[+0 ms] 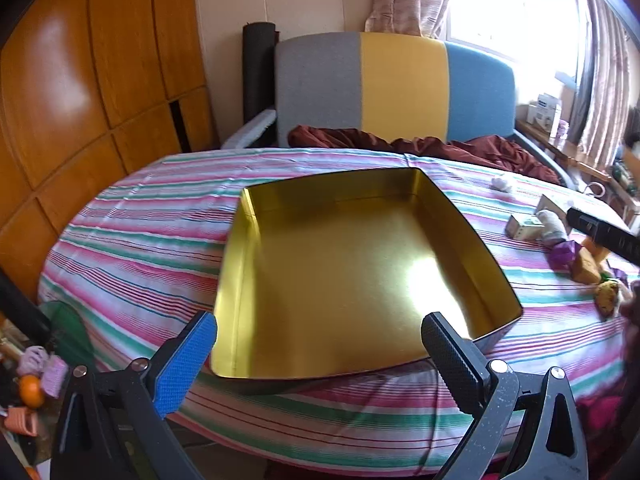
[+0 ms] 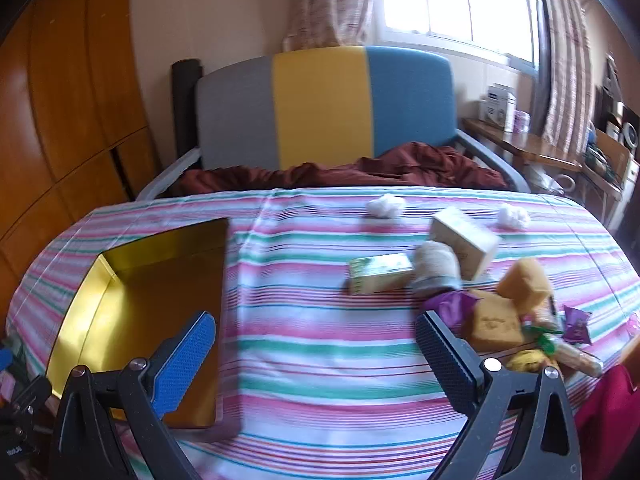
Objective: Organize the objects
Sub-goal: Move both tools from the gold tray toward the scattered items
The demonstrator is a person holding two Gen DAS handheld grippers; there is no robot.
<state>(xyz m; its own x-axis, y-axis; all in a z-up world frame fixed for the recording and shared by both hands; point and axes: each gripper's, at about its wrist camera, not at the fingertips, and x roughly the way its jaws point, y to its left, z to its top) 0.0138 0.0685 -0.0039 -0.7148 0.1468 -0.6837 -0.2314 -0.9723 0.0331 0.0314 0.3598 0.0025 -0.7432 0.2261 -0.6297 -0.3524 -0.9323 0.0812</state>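
Hovering with jaws wide and empty, the left gripper (image 1: 318, 340) and right gripper (image 2: 316, 340) have picked nothing yet. The empty gold metal tin (image 1: 340, 264) sits at the striped table's (image 2: 320, 360) left edge; the small cardboard boxes and wrapped snacks (image 2: 480, 280) crowd its right edge, so next comes reaching there.

Far side: tri-colour chair (image 2: 324, 112) with maroon cloth (image 2: 400, 168) (crumpled), wood cabinet (image 1: 80, 92) left, curtained window (image 2: 452, 0) right.
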